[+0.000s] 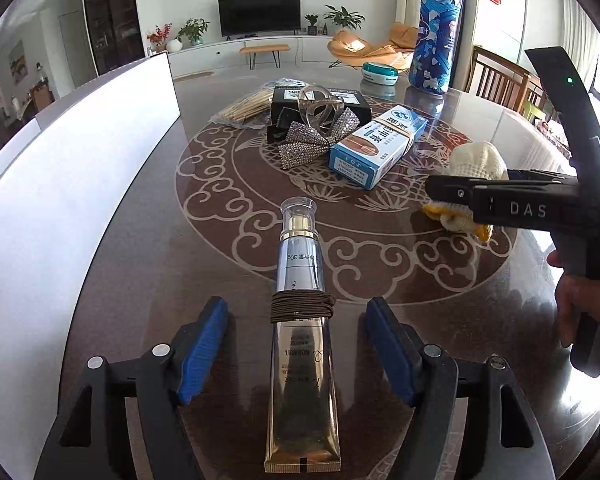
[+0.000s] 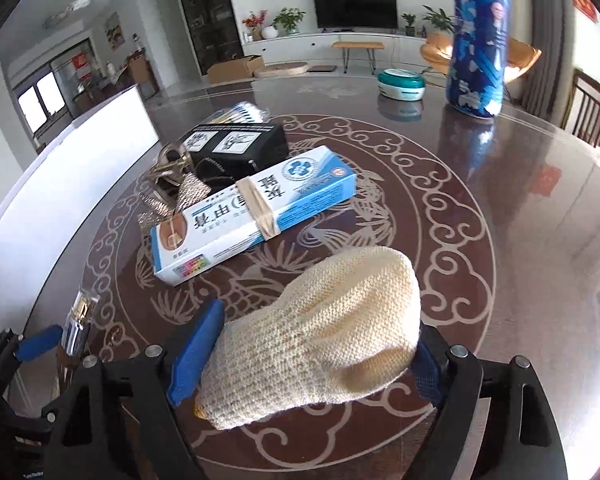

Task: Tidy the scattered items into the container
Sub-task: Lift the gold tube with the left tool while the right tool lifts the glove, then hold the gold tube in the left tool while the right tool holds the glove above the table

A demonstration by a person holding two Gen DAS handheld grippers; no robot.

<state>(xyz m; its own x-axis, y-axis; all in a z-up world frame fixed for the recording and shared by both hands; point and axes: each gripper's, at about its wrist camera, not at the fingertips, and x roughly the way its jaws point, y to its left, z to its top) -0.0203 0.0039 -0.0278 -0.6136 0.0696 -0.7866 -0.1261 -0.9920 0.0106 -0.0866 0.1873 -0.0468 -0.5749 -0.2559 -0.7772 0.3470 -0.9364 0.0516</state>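
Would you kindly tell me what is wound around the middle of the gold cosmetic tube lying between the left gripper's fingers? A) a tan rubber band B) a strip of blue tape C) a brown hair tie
C: a brown hair tie circles the gold tube.

hidden: glove (image 2: 320,332) covers right pad | tall bottle (image 2: 480,36) top cut off

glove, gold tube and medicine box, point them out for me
glove (image 2: 332,320), right wrist view, on the knitted middle
gold tube (image 1: 302,380), left wrist view, on the flat lower body
medicine box (image 2: 256,216), right wrist view, on the printed top face
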